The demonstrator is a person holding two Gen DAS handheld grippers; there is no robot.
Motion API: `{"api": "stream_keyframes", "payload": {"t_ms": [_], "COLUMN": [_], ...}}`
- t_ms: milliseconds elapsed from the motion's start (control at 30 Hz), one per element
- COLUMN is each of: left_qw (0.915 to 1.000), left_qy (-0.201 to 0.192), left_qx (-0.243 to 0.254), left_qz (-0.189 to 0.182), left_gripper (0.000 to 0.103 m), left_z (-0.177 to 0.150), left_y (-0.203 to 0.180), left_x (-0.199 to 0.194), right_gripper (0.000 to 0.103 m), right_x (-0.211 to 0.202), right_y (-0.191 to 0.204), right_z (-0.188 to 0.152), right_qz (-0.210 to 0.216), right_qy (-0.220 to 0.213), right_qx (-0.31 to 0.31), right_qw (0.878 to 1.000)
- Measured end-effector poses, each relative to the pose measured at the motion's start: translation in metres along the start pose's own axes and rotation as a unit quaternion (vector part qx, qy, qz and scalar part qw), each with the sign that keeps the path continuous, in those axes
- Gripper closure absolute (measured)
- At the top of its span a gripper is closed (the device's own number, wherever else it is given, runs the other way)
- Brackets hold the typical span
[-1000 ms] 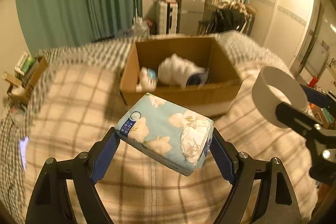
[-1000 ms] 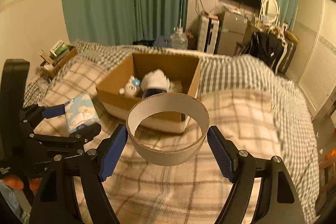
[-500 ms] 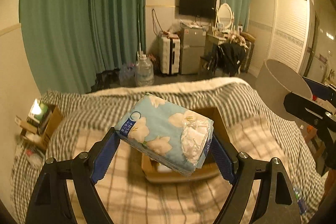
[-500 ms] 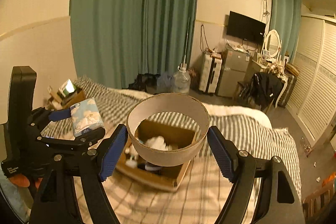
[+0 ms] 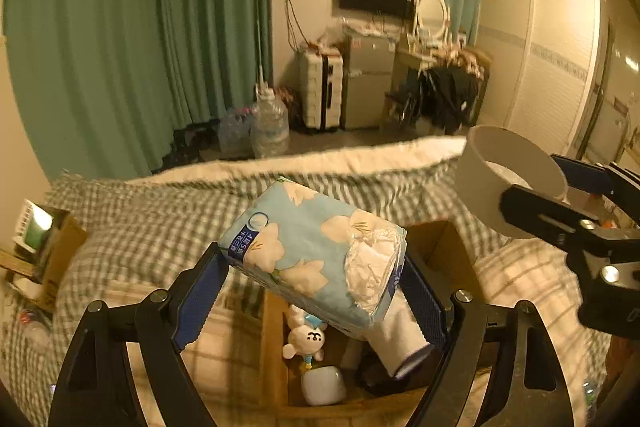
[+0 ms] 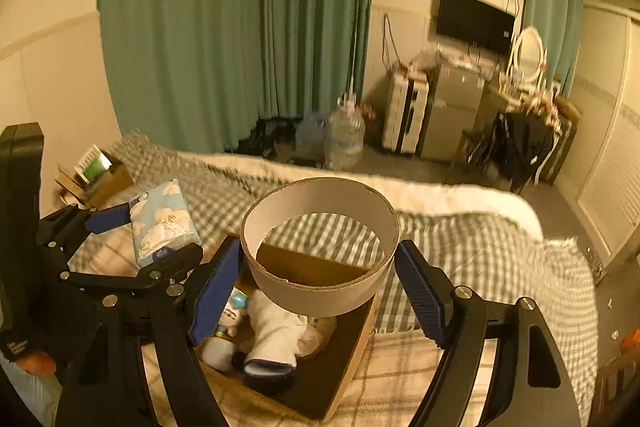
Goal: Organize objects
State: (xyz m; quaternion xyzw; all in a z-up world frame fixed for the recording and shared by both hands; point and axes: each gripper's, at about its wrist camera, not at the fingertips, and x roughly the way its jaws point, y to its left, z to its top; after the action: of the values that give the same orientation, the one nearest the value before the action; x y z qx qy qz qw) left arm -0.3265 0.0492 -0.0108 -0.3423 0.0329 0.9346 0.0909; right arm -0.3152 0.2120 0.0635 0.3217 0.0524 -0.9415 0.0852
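My left gripper (image 5: 316,287) is shut on a blue flowered tissue pack (image 5: 308,251) and holds it in the air above an open cardboard box (image 5: 274,347) on the bed. My right gripper (image 6: 320,275) is shut on a white cardboard ring (image 6: 320,283) and holds it over the same box (image 6: 352,359). The ring also shows in the left wrist view (image 5: 508,179), and the tissue pack shows in the right wrist view (image 6: 162,223). In the box lie a small white plush toy (image 5: 306,341), a white cup-like object (image 5: 323,389) and a rolled white cloth (image 6: 276,335).
The box sits on a checked bedspread (image 6: 480,247). A small crate with items (image 5: 48,239) stands at the bed's left. Beyond the bed are green curtains (image 6: 240,27), water jugs (image 6: 344,139), a suitcase (image 6: 404,111) and a wardrobe (image 5: 552,67).
Both grippers have moved forward and over the box, which now lies directly below them. The views first tilted up toward the room, then down again. Both holds are unchanged.
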Motion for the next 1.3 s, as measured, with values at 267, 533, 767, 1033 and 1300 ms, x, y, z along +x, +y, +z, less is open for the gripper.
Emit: {"api": "stream_keyframes", "payload": {"t_ms": [267,533,767,1033,1300], "left_qw": [0.9983,0.9988,0.9998,0.9984,0.9916], "left_qy": [0.054,0.047,0.016,-0.056,-0.129], "left_qx": [0.022,0.009,-0.003,0.0,-0.005], "left_qz": [0.003,-0.003,0.009,0.01,0.005], "left_gripper": [0.017,0.011,0.0,0.0,0.0], "left_z": [-0.036,-0.044,-0.025,0.015,0.027], "left_y": [-0.014,-0.015,-0.008,-0.02,-0.02], "left_x": [0.07,0.073,0.027,-0.069,-0.175], "right_gripper": [0.026,0.02,0.009,0.0,0.0], "right_x": [0.083,0.088,0.034,-0.079,-0.18], "right_y": [-0.018,-0.017,-0.024,-0.028,-0.021], "right_z": [-0.044,-0.057,-0.034,-0.002,0.002], "right_qz": [0.001,-0.001,-0.017,-0.05,-0.083], "right_qy": [0.063,0.07,0.021,-0.054,-0.108], "right_qx": [0.016,0.013,0.026,0.032,0.038], "right_qw": [0.998,0.997,0.999,0.997,0.99]}}
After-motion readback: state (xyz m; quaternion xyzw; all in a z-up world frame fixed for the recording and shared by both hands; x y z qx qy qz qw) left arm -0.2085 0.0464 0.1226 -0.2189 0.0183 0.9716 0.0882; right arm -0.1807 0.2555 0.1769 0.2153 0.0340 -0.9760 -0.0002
